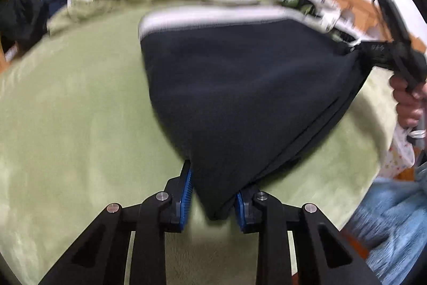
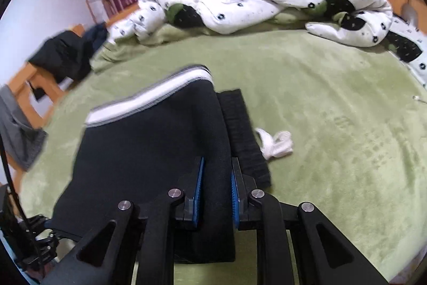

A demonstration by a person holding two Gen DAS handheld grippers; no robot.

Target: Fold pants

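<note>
Black pants with a white and grey waistband hang stretched above a green blanket. My left gripper is shut on their lower corner, the fabric bunched between its blue pads. At the upper right of the left wrist view, the right gripper pinches the other corner, with a hand on its handle. In the right wrist view the right gripper is shut on a fold of the pants, whose waistband points away. A black ribbed strip lies beside the fold.
A white cloth lies on the blanket right of the pants. A white quilt with black flowers is heaped along the far side. Dark clothes hang over the wooden bed frame at left. A person's blue garment is at lower right.
</note>
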